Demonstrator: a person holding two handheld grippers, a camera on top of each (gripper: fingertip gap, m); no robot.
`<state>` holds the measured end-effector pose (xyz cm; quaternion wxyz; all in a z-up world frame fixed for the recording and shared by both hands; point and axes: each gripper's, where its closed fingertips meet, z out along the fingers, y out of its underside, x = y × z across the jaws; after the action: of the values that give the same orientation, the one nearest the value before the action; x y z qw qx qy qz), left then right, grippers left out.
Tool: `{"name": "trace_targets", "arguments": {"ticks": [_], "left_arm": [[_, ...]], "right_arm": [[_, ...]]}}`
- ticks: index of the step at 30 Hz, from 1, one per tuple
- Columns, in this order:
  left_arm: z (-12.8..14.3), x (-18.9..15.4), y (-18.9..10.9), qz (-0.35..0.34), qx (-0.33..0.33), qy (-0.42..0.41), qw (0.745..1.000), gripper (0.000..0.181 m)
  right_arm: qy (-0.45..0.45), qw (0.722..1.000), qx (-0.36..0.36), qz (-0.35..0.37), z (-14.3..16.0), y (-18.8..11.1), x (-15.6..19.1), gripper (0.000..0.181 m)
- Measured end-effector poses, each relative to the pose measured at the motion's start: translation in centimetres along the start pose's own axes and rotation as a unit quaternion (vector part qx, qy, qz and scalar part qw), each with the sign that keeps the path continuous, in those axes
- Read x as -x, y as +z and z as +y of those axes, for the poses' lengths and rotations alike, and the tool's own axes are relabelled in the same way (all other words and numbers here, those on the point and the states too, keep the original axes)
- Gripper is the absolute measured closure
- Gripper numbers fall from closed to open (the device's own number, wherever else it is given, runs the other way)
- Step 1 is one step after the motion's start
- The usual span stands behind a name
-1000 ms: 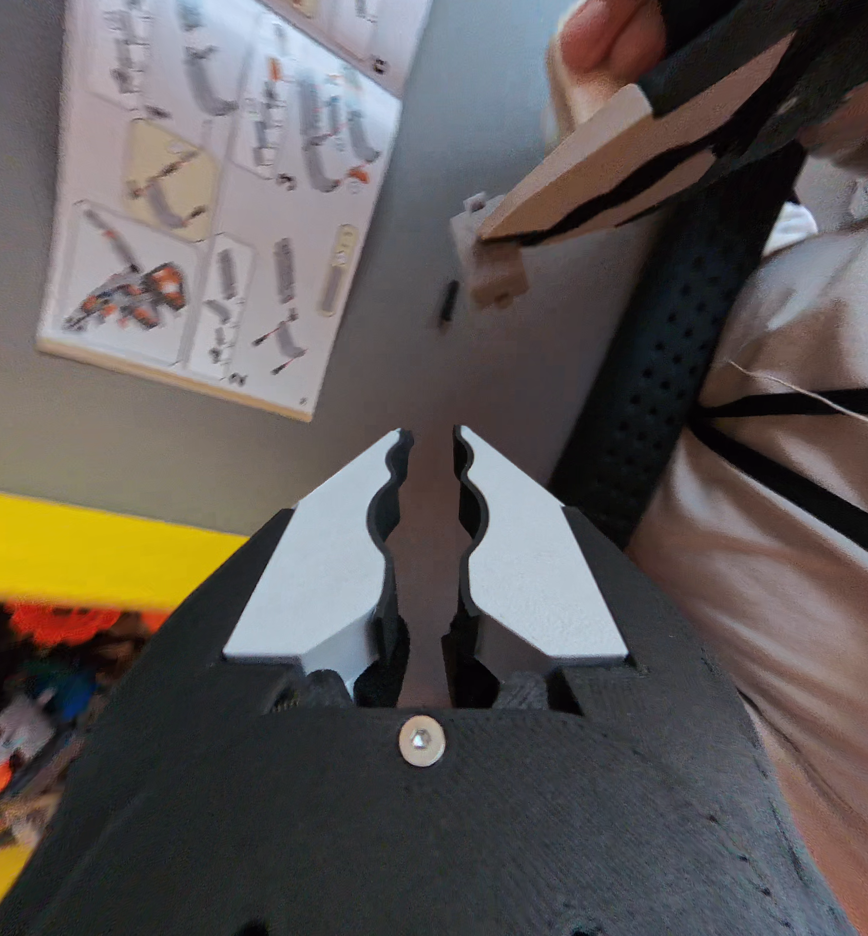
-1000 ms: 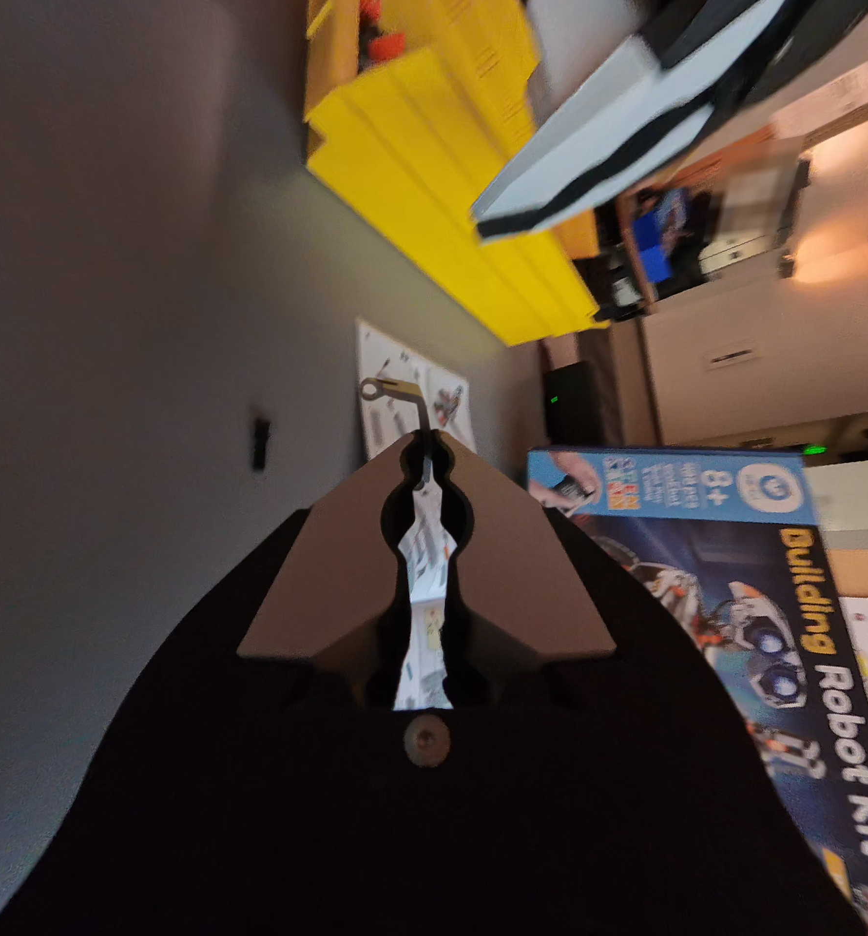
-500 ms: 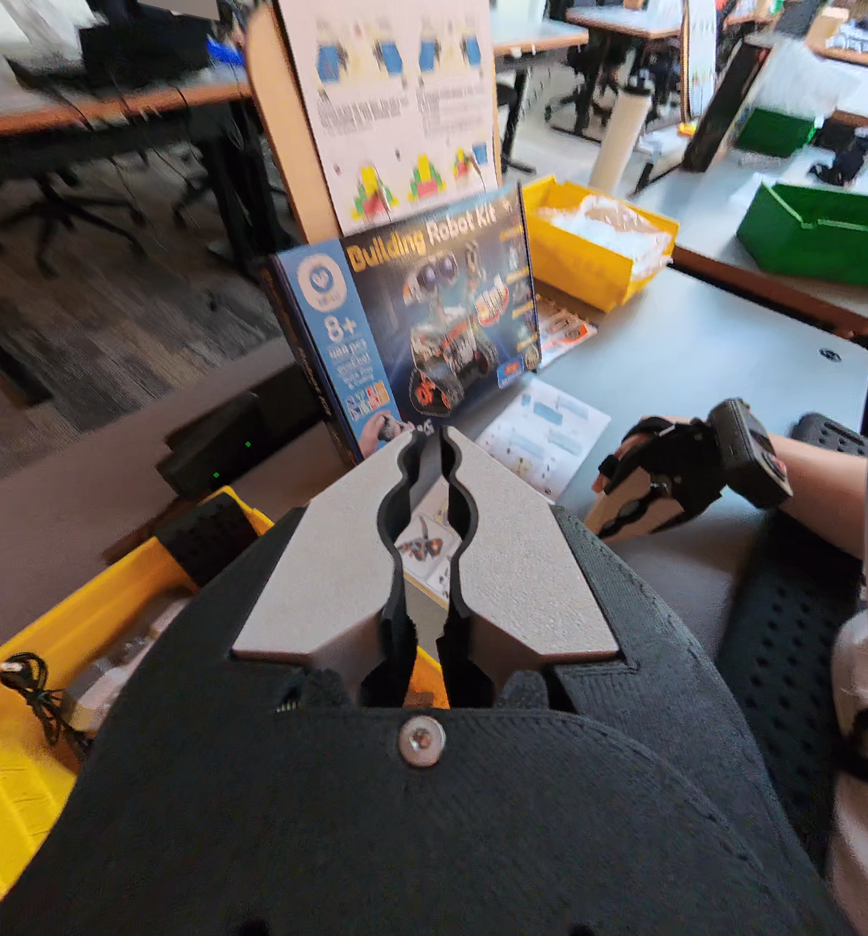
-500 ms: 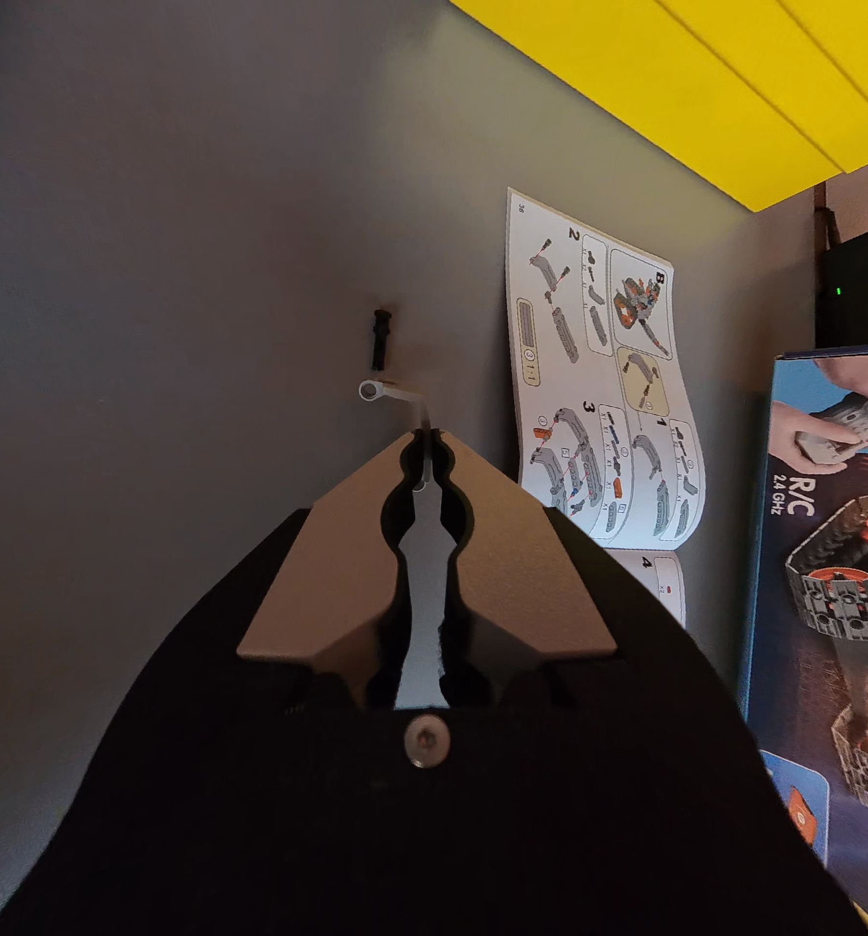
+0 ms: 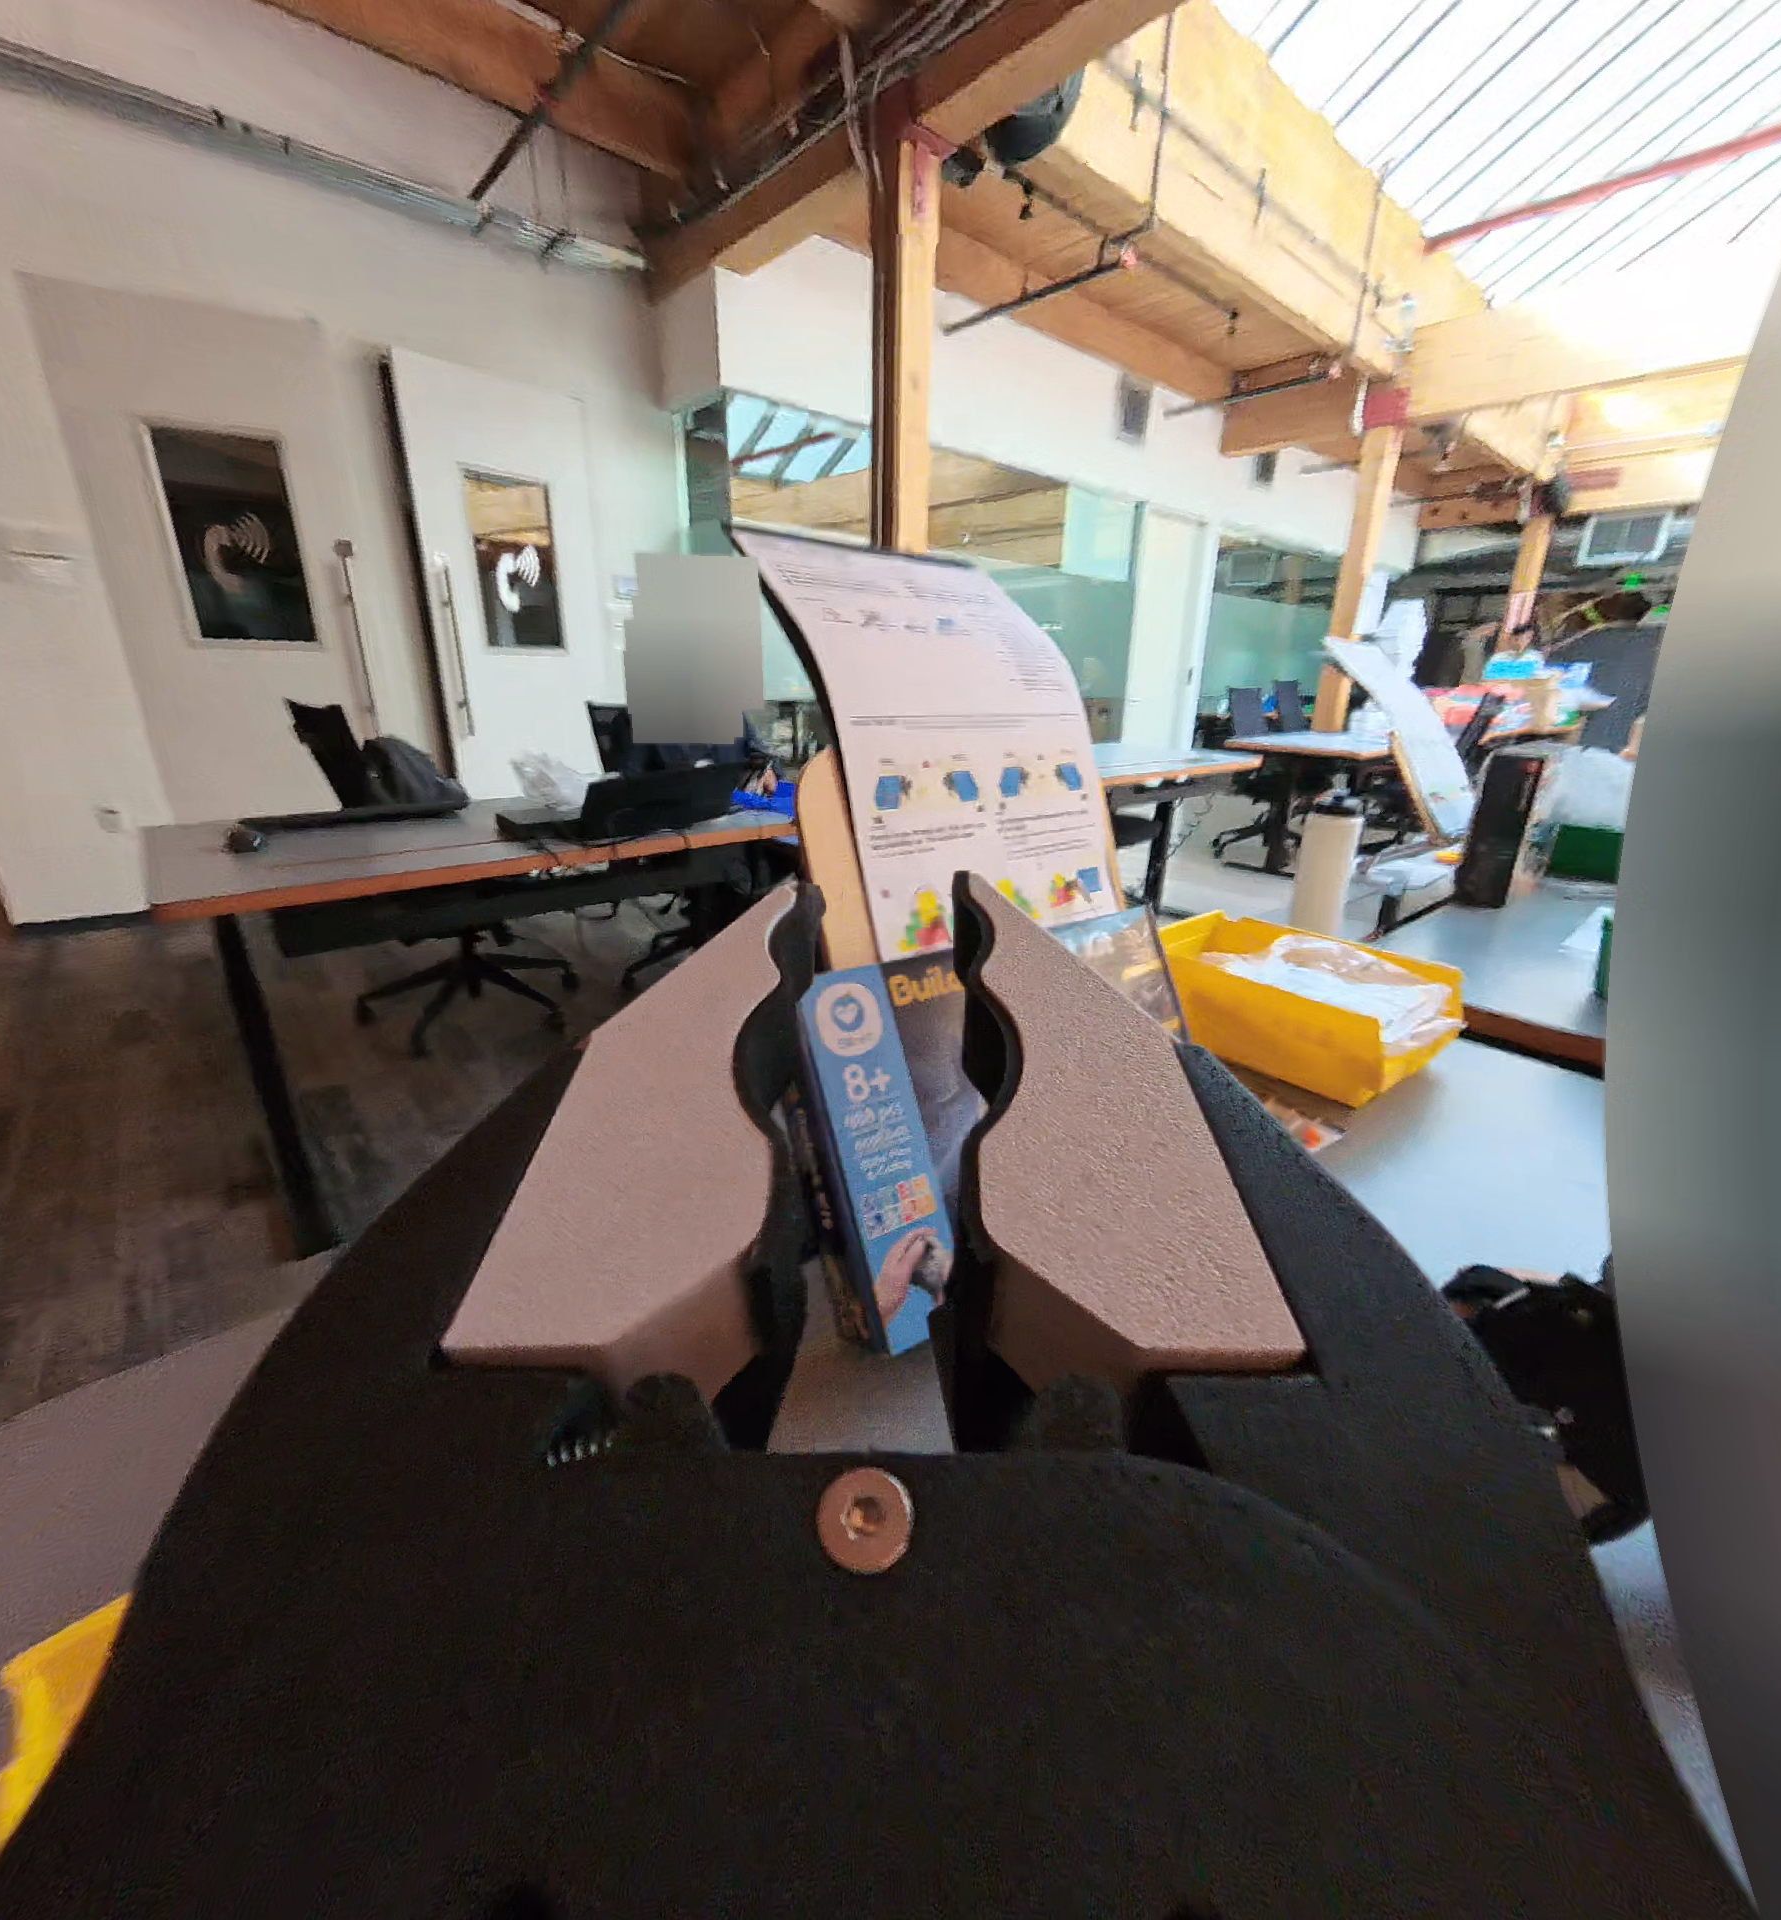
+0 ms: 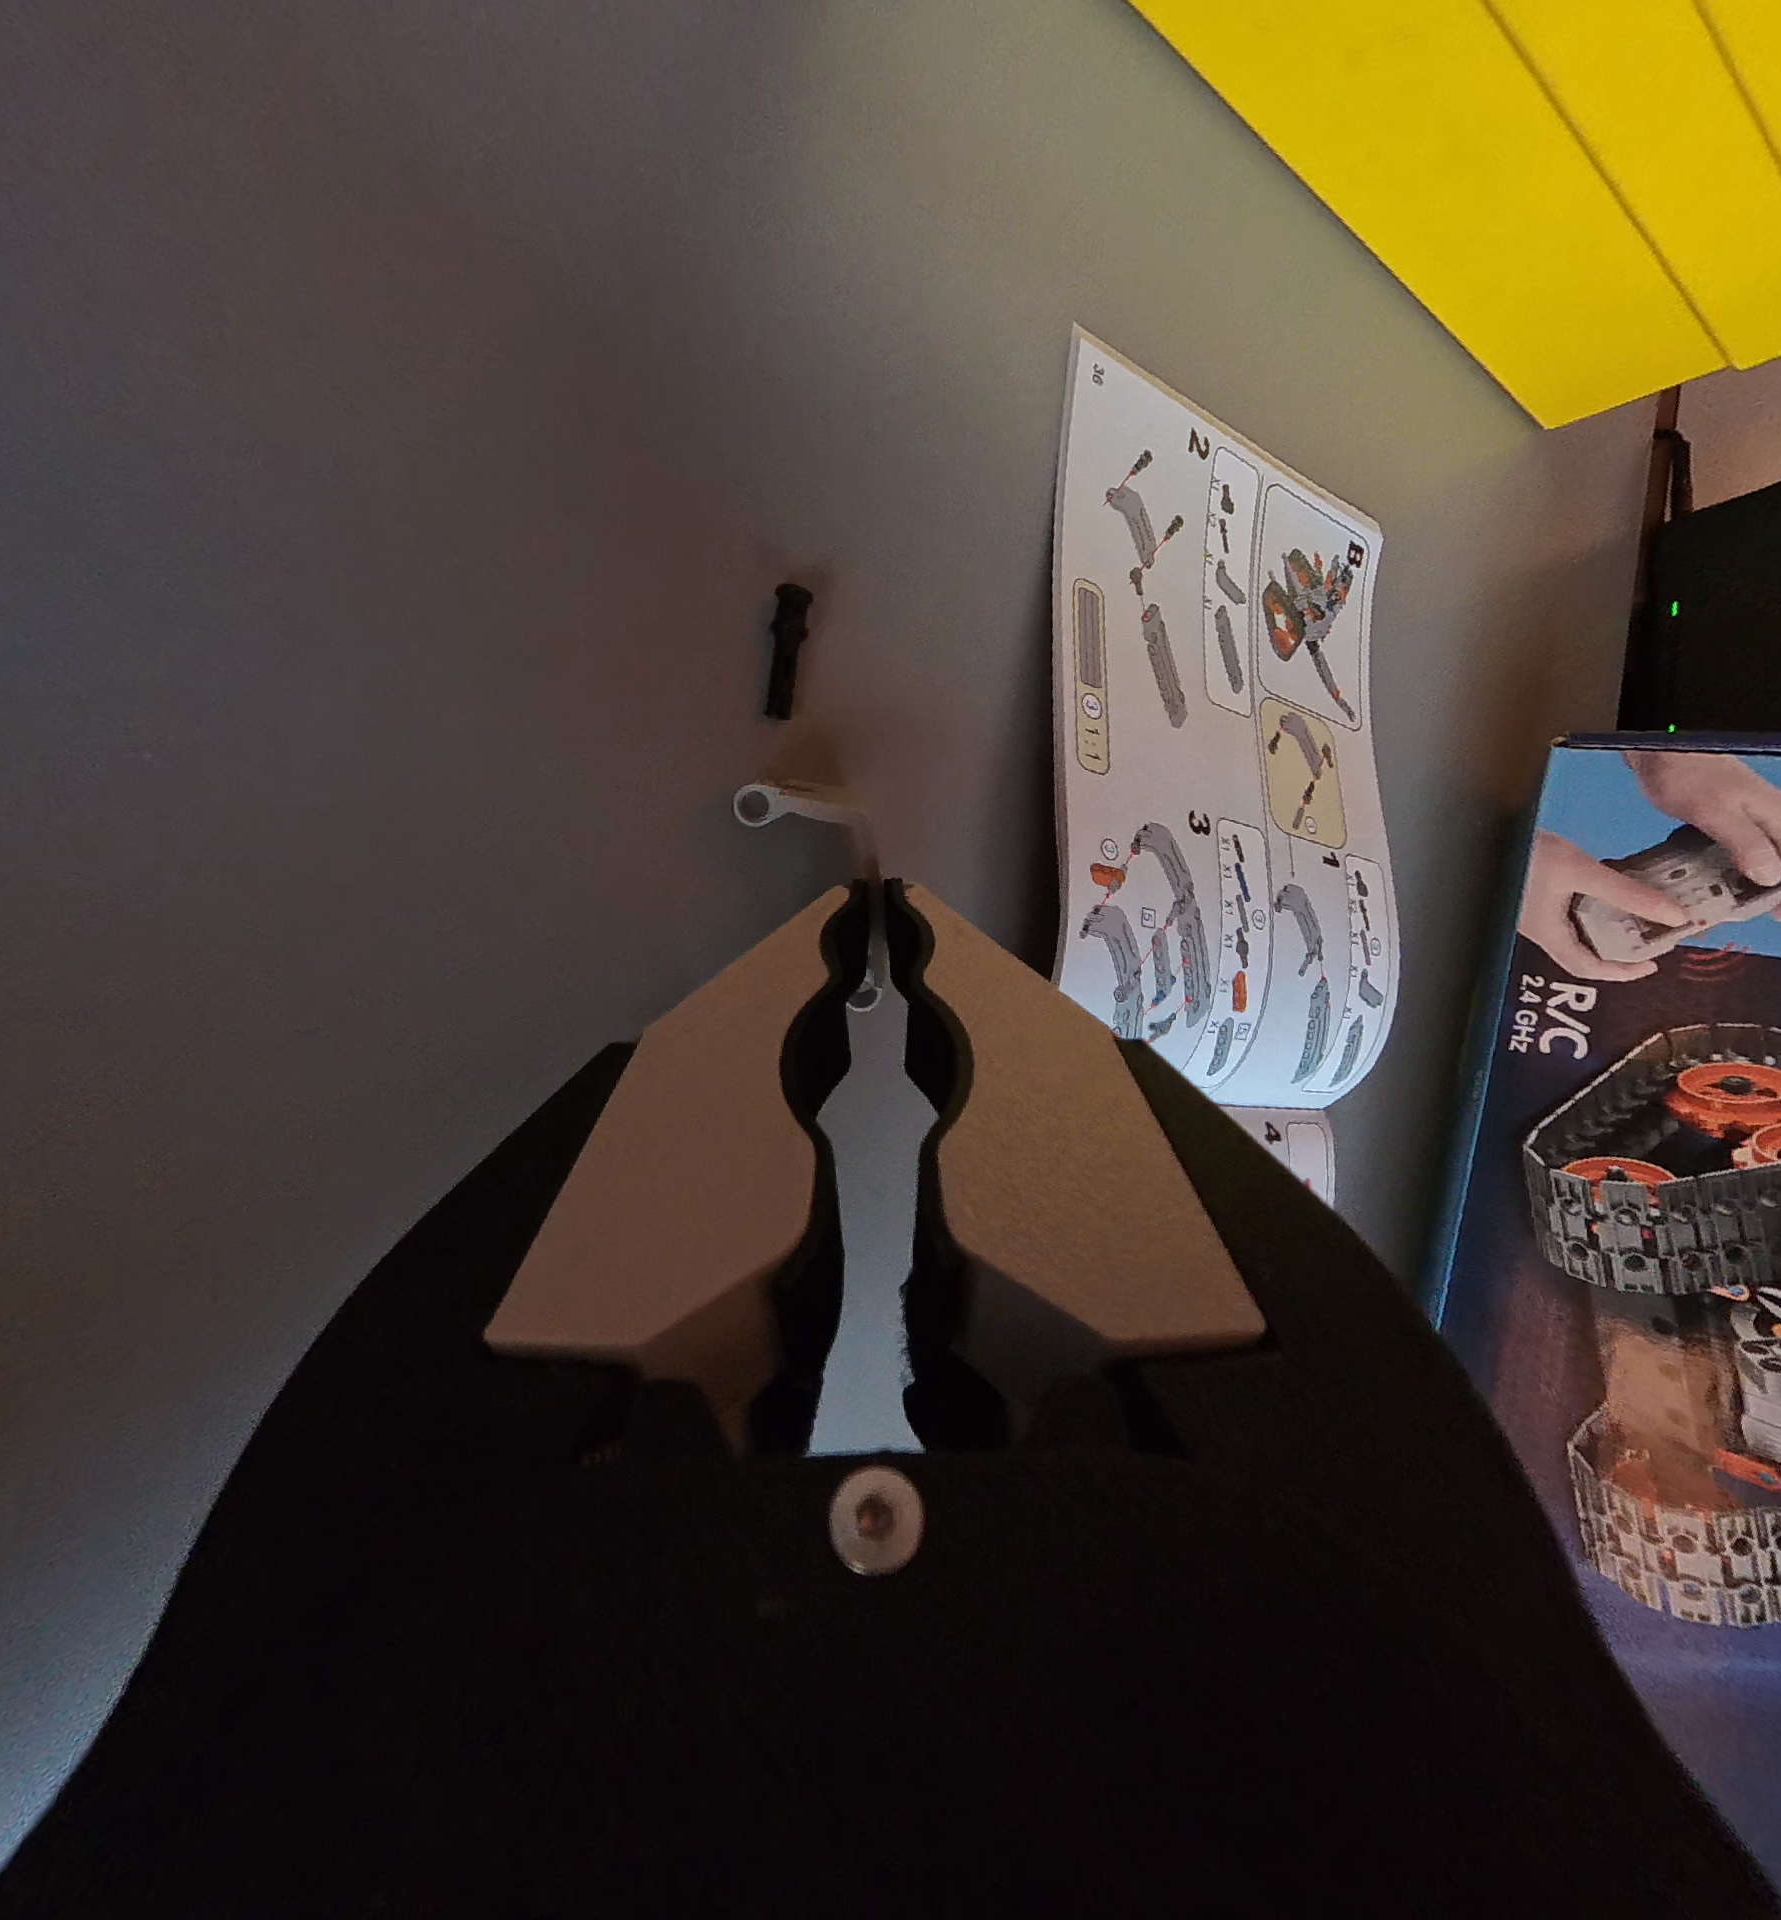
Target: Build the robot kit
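In the left wrist view, our left claw is raised and looks out level across the room. Its jaws stand a little apart and hold nothing. Between them, farther off, we see the blue kit box standing upright on the grey table, with a curved printed sheet propped behind it. To the right sits a yellow bin with white bags in it. At the far right, low down, a gloved hand rests near the table edge.

In the right wrist view, our right claw points down at the table. Its jaws are pressed nearly together on the shaft of a small white bent piece, whose ring end sticks out past the tips toward the left. A black pin lies on the table just beyond that ring end, apart from it. The instruction sheet lies flat to the right, the kit box farther right, and a yellow bin at the far right.

We judge the hold thin: only the very tips pinch the white piece, so a twist or a knock against the table could turn it or let it slip out. The ring end could also nudge the pin and set it rolling.
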<state>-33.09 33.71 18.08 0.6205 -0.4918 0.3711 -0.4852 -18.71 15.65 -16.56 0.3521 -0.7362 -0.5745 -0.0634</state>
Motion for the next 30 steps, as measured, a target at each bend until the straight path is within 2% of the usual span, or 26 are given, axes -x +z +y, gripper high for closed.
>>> {"name": "trace_targets", "arguments": {"ticks": [4,10,14,17,20,24,27,30], "left_arm": [[2.5,1.1,-0.2,-0.034,0.095,0.012,0.995,0.152],[6.1,4.7,-1.9,-0.112,0.215,0.039,0.969,0.151],[8.7,5.9,-3.1,-0.112,0.29,0.037,0.95,0.15],[10.6,6.7,-3.8,-0.109,0.334,0.046,0.935,0.152],[14.3,6.9,-5.1,-0.08,0.42,0.02,0.904,0.155],[18.5,8.9,-6.3,-0.092,0.503,-0.01,0.859,0.159],[20.9,9.4,-7.2,-0.093,0.549,-0.059,0.828,0.159],[22.3,10.4,-8.0,-0.124,0.576,-0.074,0.804,0.148]], "right_arm": [[-0.018,1.0,0.017,0.005,0.4,0.4,0.1,0.179],[-0.008,1.0,0.015,-0.002,0.6,0.4,0.2,0.171],[0.044,0.998,0.019,-0.035,0.6,-0.2,0.8,0.154],[0.07,0.996,0.011,-0.048,0.7,-1.1,0.8,0.153],[0.11,0.992,-0.054,-0.041,-0.8,-2.5,-0.3,0.153],[0.154,0.977,-0.144,-0.015,-3.0,-4.1,-2.4,0.154],[0.165,0.974,-0.152,0.001,-2.7,-4.1,-3.1,0.154],[0.171,0.974,-0.15,0.0,-2.4,-3.7,-3.2,0.154]]}}
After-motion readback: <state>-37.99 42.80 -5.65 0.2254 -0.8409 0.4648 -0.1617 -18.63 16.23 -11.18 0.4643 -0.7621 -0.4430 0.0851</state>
